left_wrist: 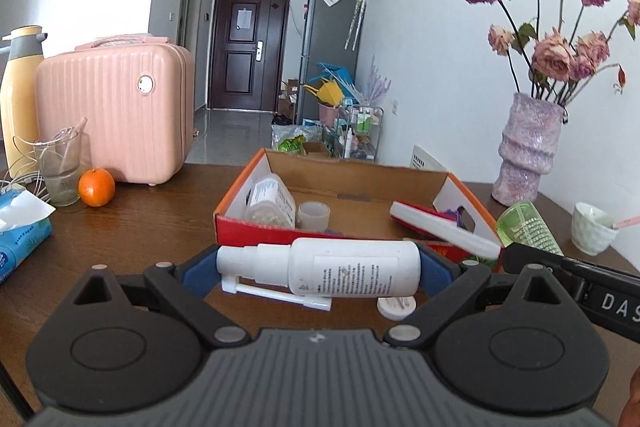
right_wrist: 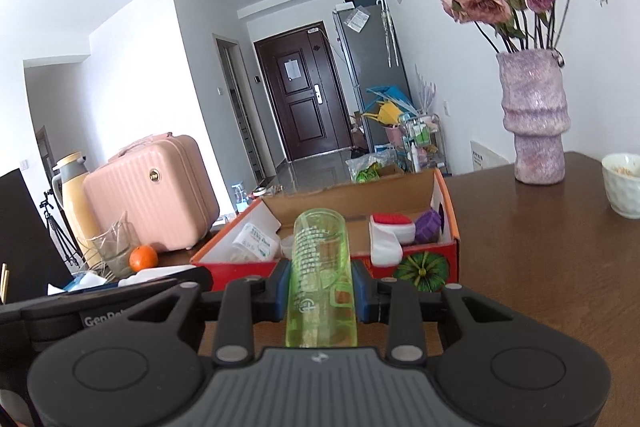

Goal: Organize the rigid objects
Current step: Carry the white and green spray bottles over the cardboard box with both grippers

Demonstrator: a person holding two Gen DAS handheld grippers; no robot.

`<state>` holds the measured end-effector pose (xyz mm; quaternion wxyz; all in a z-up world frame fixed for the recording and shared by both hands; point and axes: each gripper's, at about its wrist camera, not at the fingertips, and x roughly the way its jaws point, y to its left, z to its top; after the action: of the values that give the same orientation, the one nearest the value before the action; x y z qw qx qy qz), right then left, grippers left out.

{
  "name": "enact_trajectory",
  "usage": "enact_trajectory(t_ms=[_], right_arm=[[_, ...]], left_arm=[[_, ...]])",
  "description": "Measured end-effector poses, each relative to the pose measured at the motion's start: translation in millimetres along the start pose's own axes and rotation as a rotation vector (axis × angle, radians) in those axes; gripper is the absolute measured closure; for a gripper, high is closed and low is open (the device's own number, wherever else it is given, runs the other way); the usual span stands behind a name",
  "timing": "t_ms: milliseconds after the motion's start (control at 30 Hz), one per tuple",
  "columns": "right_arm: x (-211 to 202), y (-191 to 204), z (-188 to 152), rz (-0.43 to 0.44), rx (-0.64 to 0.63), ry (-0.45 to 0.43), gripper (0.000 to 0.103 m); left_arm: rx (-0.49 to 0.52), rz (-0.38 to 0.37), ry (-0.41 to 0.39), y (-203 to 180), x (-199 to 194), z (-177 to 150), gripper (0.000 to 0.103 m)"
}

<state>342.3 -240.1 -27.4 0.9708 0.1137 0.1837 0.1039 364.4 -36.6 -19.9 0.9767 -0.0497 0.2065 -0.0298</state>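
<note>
My left gripper point(left_wrist: 318, 271) is shut on a white spray bottle point(left_wrist: 336, 269) that lies crosswise between the blue pads, its nozzle arm hanging down at the left. A small white cap point(left_wrist: 396, 307) lies on the table under it. My right gripper point(right_wrist: 320, 287) is shut on a clear green cylinder bottle point(right_wrist: 320, 275), held lengthwise along the fingers; the same green bottle point(left_wrist: 528, 229) shows at the right in the left wrist view. Just ahead of both stands the open red cardboard box point(left_wrist: 256, 227) point(right_wrist: 450, 211), holding a clear jar point(left_wrist: 270, 205), a small cup point(left_wrist: 314, 215) and a red-and-white item point(left_wrist: 436, 225).
On the brown table point(left_wrist: 140, 239) stand a pink case point(left_wrist: 116, 115), a yellow flask point(left_wrist: 18, 99), a glass point(left_wrist: 60, 167), an orange point(left_wrist: 96, 187) and a tissue pack point(left_wrist: 20, 231) at the left. A purple vase point(right_wrist: 536, 119) with dried roses and a white cup point(right_wrist: 622, 185) stand at the right.
</note>
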Motion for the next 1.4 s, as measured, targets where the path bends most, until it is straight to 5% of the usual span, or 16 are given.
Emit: enact_trajectory(t_ms=[433, 1400], right_arm=[[38, 5, 29, -0.005, 0.021, -0.017, 0.073], [141, -30, 82, -0.065, 0.104, 0.052, 0.073]], left_arm=[[-0.040, 0.059, -0.049, -7, 22, 32, 0.005], [-0.037, 0.127, 0.013, -12, 133, 59, 0.004]])
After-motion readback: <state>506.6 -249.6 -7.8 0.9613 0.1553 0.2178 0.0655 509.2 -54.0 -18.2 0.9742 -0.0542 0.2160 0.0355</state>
